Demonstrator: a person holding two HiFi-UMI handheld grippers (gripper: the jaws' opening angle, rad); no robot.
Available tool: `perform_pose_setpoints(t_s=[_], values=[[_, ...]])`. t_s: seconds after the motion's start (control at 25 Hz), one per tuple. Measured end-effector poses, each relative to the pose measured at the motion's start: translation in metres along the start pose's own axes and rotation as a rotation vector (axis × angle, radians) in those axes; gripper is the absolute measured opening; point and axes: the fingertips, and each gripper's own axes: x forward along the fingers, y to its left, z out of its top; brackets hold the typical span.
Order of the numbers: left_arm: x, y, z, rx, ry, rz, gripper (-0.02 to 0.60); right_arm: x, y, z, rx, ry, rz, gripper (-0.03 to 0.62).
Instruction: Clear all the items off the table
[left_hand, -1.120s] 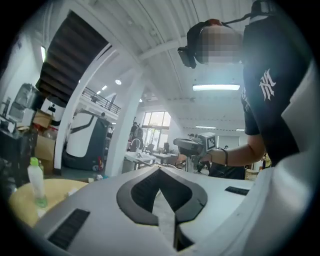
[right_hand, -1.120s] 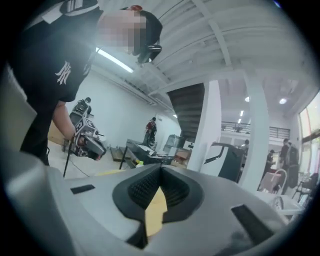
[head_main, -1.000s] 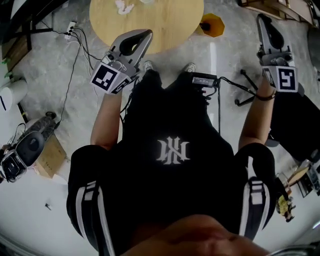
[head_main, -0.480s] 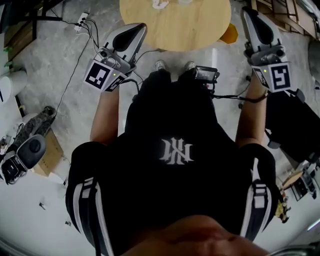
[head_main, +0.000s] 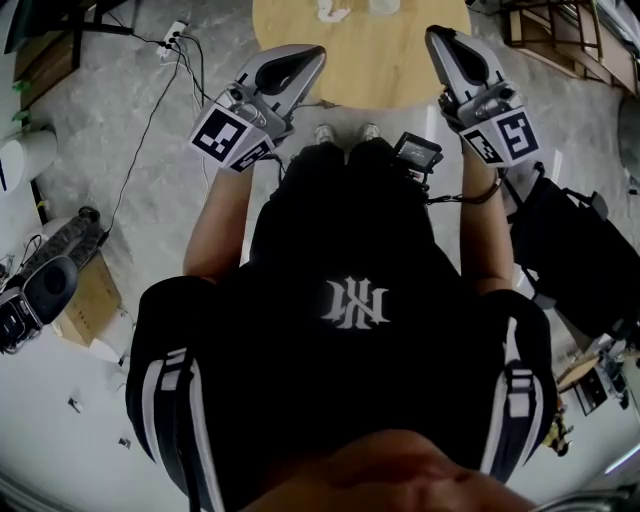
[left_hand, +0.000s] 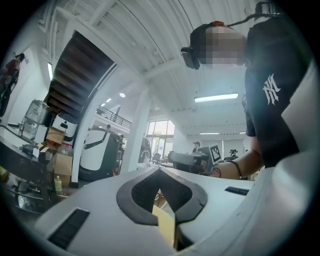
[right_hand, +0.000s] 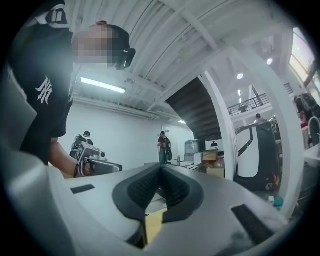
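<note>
Table (head_main: 385, 55) edge beneath left gripper (head_main: 318, 52), right gripper (head_main: 432, 36); both jaws pressed together, empty.

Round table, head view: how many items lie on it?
2. A crumpled white item lies near the picture's top edge on the round table; a second pale item sits right of it, cut off by that edge. More may be hidden.

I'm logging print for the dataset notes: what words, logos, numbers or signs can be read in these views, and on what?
"NY": interlocked white monogram on the person's black shirt.
No letters: the square markers on the left gripper and the right gripper are black-and-white patterns only.
Unreadable: any print on the cardboard boxes in the background is too small.
</note>
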Motion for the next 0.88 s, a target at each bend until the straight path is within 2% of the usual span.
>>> perform_pose_setpoints(t_s=[0.16,0.28,0.48,0.88], values=[[0.008,-0.002,-0.003,-0.011,0.018,-0.013,0.012,0.007,0.003,-0.014,0.001,0.037,0.014,0.005],[0.01,0.004,-0.007,-0.041,0.011,-0.009,0.012,0.01,-0.008,-0.028,0.009,0.071,-0.018,0.005],[0.01,0.008,-0.013,-0.047,0.009,-0.011,0.012,0.012,-0.023,-0.055,-0.011,0.16,-0.05,0.017],[0.041,0.041,-0.072,-0.106,0.109,0.055,0.012,0.042,-0.076,-0.146,0.048,0.289,-0.013,0.318]])
